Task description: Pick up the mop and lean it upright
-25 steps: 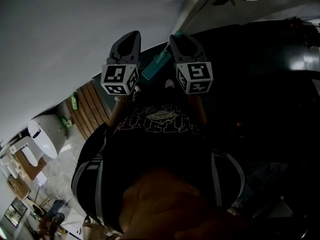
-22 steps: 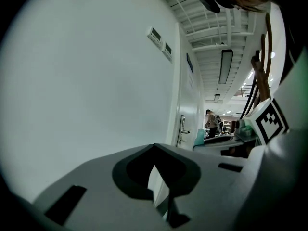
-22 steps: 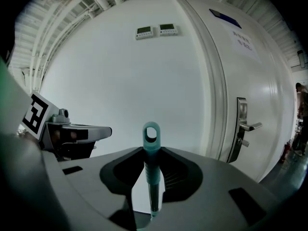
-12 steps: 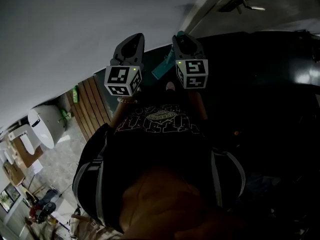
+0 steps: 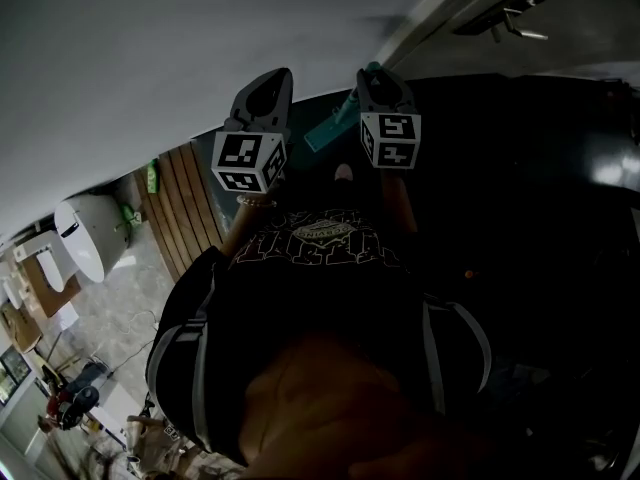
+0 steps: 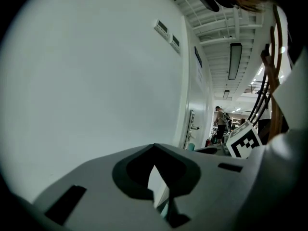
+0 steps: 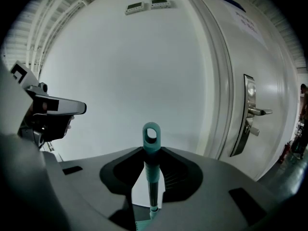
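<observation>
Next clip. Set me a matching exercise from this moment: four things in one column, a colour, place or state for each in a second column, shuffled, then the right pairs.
Things
1. mop handle
2. door lever
3. slatted panel
4. left gripper

Descriptions
A. brown wood, at the left of the head view
B. teal tip with a loop hole, standing between the jaws of the right gripper
C. silver, at the right of the right gripper view
D. nothing between its jaws

Pairs: 1-B, 2-C, 3-A, 4-D
</observation>
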`<action>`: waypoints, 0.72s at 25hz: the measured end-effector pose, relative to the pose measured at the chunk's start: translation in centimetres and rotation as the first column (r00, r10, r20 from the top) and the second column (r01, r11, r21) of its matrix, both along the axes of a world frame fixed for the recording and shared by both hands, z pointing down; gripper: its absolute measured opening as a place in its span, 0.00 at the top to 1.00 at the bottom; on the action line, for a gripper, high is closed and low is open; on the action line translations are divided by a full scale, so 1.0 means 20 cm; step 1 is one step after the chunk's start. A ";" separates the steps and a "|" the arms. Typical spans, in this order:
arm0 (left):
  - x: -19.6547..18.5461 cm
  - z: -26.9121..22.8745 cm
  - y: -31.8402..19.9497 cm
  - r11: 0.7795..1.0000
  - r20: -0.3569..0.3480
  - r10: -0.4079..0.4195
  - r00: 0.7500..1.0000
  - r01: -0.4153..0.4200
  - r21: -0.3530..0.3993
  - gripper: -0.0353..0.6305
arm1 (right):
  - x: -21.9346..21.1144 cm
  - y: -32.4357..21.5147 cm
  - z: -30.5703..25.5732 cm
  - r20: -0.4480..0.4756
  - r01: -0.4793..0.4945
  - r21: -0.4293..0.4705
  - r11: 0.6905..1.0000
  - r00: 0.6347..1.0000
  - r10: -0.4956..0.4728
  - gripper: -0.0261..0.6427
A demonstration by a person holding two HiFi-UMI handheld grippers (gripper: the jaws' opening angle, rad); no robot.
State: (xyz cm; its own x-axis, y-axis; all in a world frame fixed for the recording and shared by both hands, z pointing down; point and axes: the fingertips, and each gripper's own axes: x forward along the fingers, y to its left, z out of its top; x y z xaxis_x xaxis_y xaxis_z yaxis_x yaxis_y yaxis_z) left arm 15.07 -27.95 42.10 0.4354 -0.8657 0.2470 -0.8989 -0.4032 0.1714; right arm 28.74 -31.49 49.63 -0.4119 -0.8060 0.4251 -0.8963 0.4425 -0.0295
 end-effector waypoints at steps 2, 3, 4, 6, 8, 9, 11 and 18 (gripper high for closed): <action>-0.02 0.00 0.00 1.000 -0.002 -0.005 1.000 0.005 -0.002 0.89 | -0.02 -0.03 0.00 -0.004 0.004 0.005 1.000 1.000 -0.004 0.79; -0.03 0.00 -0.01 1.000 -0.002 -0.008 1.000 0.008 -0.005 0.89 | -0.02 -0.04 0.00 -0.005 0.006 0.007 1.000 1.000 -0.006 0.79; -0.04 0.01 -0.01 1.000 -0.001 -0.010 1.000 0.010 -0.006 0.89 | -0.03 -0.05 0.00 -0.005 0.007 0.008 1.000 1.000 -0.007 0.79; -0.06 0.01 -0.01 1.000 -0.001 -0.014 1.000 0.014 -0.009 0.89 | -0.05 -0.07 0.00 -0.004 0.007 0.011 1.000 1.000 -0.007 0.79; -0.07 0.01 -0.02 1.000 -0.002 -0.018 1.000 0.018 -0.011 0.89 | -0.06 -0.10 0.01 -0.004 0.007 0.012 1.000 1.000 -0.007 0.79; -0.07 0.02 -0.02 1.000 -0.002 -0.019 1.000 0.019 -0.011 0.89 | -0.06 -0.12 0.01 -0.005 0.009 0.012 1.000 1.000 -0.009 0.79; -0.08 0.02 -0.03 1.000 -0.004 -0.022 1.000 0.022 -0.011 0.89 | -0.08 -0.15 0.01 -0.006 0.015 0.013 1.000 1.000 -0.015 0.79; -0.10 0.03 -0.04 0.999 -0.013 -0.037 0.999 0.036 -0.020 0.89 | -0.13 -0.28 0.03 -0.008 0.027 0.017 0.999 1.000 -0.027 0.79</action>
State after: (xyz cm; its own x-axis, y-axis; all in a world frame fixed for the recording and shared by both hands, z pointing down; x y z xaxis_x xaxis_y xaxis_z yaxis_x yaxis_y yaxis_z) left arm 12.97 -28.78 42.69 0.4071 -0.8760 0.2586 -0.9105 -0.3667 0.1911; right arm 26.15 -37.10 50.26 -0.4304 -0.8016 0.4149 -0.8842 0.4669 -0.0152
